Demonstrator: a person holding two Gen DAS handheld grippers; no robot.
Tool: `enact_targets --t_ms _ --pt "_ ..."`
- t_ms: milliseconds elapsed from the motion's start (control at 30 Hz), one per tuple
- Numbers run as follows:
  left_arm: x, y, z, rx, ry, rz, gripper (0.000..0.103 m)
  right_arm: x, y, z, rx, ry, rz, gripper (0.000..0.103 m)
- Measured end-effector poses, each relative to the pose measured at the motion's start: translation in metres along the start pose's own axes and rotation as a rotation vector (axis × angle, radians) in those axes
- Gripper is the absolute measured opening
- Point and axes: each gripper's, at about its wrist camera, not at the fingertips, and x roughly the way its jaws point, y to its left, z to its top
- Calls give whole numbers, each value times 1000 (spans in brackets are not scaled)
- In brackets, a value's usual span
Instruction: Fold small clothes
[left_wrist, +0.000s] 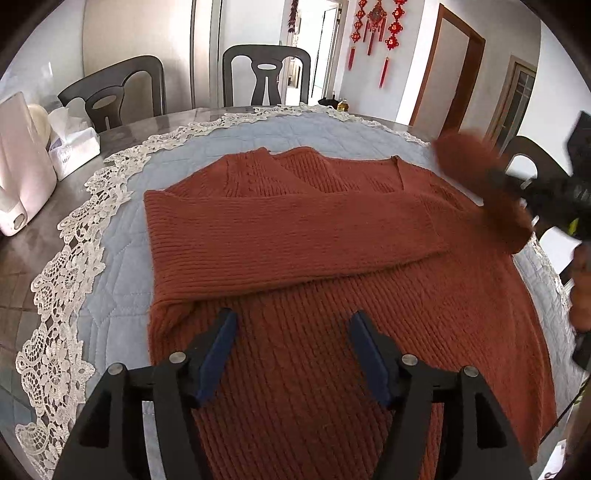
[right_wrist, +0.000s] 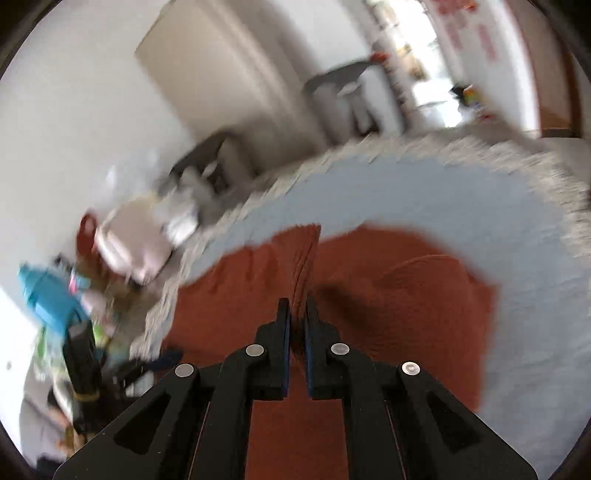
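Room: pale walls, a brown-framed door, red knotted hangings (left_wrist: 376, 33) high on the far wall, dark chairs (left_wrist: 266, 74) behind the worktop.

Worktop (left_wrist: 22, 266): grey surface under a pale blue quilted cloth (left_wrist: 110, 280) with a white lace border (left_wrist: 55, 325). All places below are given relative to the sweater.

Sweater (left_wrist: 314, 266): rust-red ribbed knit, lying flat on the blue cloth at the middle of the worktop, neckline at its far side. One sleeve (left_wrist: 280, 236) is folded across its chest. The other sleeve (left_wrist: 476, 177) is raised off the cloth at its right shoulder, blurred.

Left claw (left_wrist: 291, 325): above the sweater's near hem, blue-padded fingers (left_wrist: 218, 354) spread well apart, nothing between them, pads clear of the knit.

Right claw (right_wrist: 298, 308): at the sweater's right edge, fingers drawn almost together on a pinched ridge of rust knit (right_wrist: 306, 258), which stands up from between the pads. This view is heavily blurred.

Other items, left of the sweater at the worktop edge: a white appliance (left_wrist: 18, 166), a tissue box (left_wrist: 74, 144).
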Motion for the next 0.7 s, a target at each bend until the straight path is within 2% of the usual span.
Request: enact_targets --t_ms 33,100,133,300,433,500,567,633,667,700 --pt "0 0 0 -1 -1 -2 67 11 1 -5 -20 57 2 6" --pt "-1 1 -1 -5 -2 -7 67 20 5 -16 -52 108 -7 11" --pt "-1 2 -1 -8 -2 -10 67 16 6 -23 -69 111 -5 16" --pt "-8 6 0 -30 -14 -55 67 -23 3 -38 -101 54 16 22" --pt "-21 -2 16 -55 -54 -199 67 -41 -12 -51 -80 34 -28 24" --pt "-20 -13 28 -36 -69 -226 67 -37 -18 -56 -66 50 -61 24" --pt "-8 -26 39 -14 -47 -258 67 -31 -25 -61 -49 74 -104 24" --pt "9 -39 48 7 -5 -286 67 -34 -29 -67 -60 54 -113 23" --pt "20 -46 52 14 22 -294 61 -34 -29 -68 -63 52 -116 23" --pt "30 -49 55 20 48 -301 49 -34 -28 -69 -67 46 -120 23"
